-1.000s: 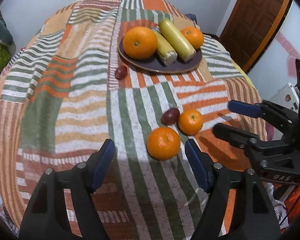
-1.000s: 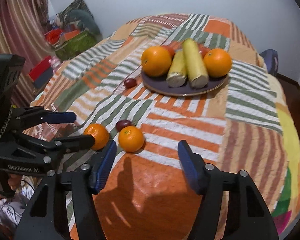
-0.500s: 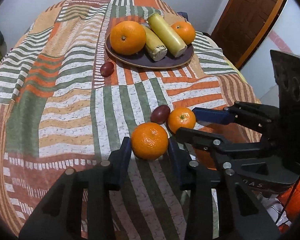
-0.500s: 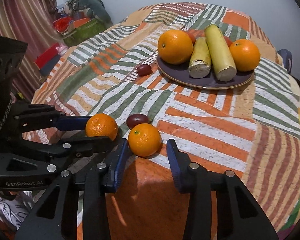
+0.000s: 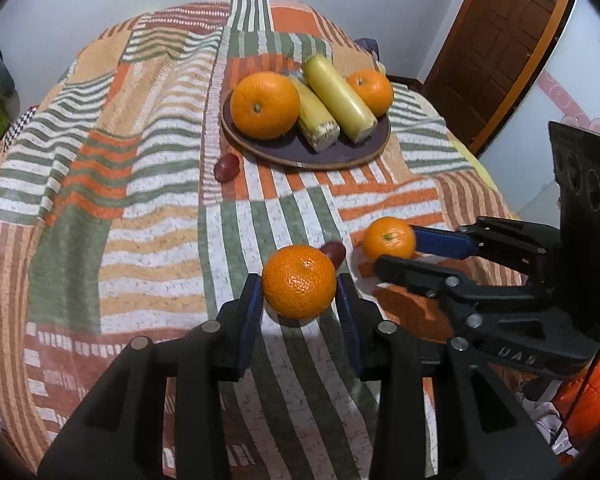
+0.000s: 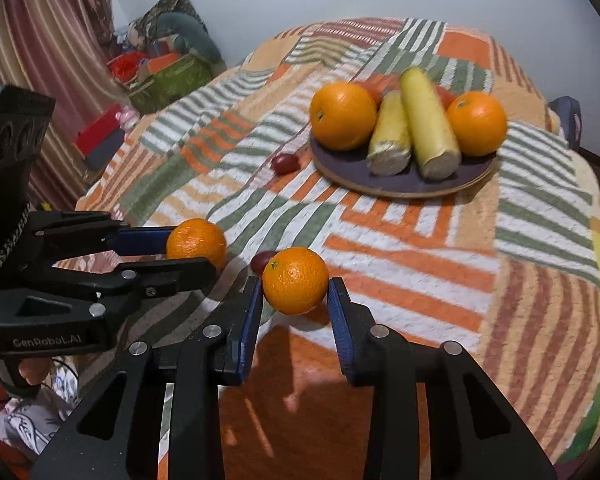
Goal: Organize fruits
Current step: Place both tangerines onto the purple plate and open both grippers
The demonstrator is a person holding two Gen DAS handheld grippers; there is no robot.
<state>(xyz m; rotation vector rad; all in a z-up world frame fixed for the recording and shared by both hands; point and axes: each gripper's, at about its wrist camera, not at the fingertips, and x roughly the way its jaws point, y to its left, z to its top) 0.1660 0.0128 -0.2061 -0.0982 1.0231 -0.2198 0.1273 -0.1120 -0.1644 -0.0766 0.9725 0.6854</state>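
A: What are the claws gripping?

B: The left gripper (image 5: 299,294) is pinching a dimpled round tangerine (image 5: 299,281); the right gripper (image 6: 295,296) is squeezing a smaller tangerine (image 6: 295,280). Both are sitting well short of the dark round plate (image 5: 332,158), over the striped patchwork cloth (image 5: 147,200).

A: And what is the plate holding?

B: It is carrying two smooth oranges and two yellowish corn cobs (image 5: 338,98), cut ends pointing toward the grippers.
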